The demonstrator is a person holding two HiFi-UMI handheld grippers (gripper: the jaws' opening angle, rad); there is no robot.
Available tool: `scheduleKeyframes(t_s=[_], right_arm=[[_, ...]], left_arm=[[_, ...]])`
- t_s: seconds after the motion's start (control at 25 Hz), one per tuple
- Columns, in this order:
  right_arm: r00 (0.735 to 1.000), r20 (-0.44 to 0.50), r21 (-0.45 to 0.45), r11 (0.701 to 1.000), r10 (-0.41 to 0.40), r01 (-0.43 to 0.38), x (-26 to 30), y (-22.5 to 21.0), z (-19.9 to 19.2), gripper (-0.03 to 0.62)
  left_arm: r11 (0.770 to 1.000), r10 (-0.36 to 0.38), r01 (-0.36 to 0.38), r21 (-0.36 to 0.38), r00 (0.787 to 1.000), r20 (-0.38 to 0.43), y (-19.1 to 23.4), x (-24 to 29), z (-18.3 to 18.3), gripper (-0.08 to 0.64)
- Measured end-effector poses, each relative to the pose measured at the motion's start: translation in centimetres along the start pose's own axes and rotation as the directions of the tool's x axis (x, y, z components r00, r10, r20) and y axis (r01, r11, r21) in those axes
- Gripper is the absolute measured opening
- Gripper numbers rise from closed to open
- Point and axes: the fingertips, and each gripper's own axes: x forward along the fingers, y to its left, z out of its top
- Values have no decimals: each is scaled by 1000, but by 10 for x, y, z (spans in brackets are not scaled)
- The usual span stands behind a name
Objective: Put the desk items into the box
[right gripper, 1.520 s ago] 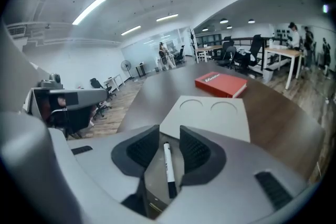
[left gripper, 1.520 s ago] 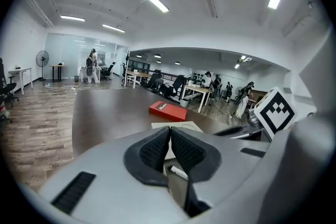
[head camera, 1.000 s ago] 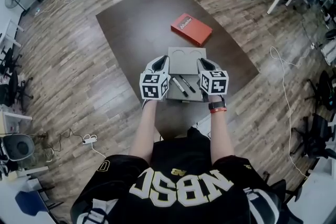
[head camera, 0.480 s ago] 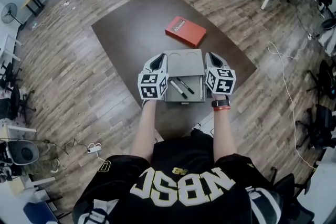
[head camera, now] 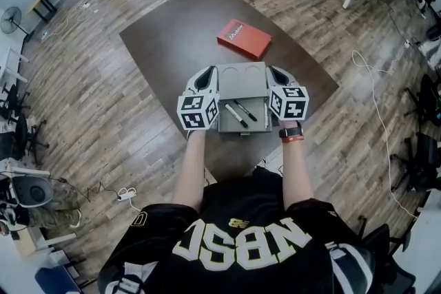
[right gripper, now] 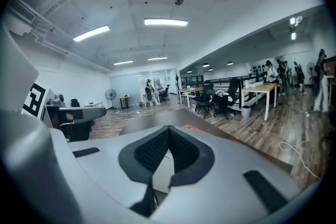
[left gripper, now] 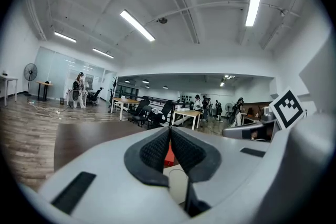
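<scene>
Two markers [head camera: 236, 116] are already being carried inside the one grey box [head camera: 241, 76], which is sitting on the dark table [head camera: 179, 31] between the grippers. One red book [head camera: 243, 38] is being left outside, just beyond it. The left gripper [head camera: 209, 74] and right gripper [head camera: 275, 72] are both being held pressed together, pinching nothing visible.

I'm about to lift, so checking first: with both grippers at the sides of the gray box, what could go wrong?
The left gripper and right gripper are shut beside the box. Whether they pinch its walls is unclear, so a lift might slip. The two markers lie loose inside and could roll out if it tilts. The red book lies outside on the table.
</scene>
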Motion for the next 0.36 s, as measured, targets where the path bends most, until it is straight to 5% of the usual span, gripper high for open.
scheduleKeyframes(t_s=[0.36], right_arm=[[1000,1,-22,1000,4,-4,7,2,7,9]], left_arm=[[1000,10,-10,-1,1000,-13,9,2,-7,23]])
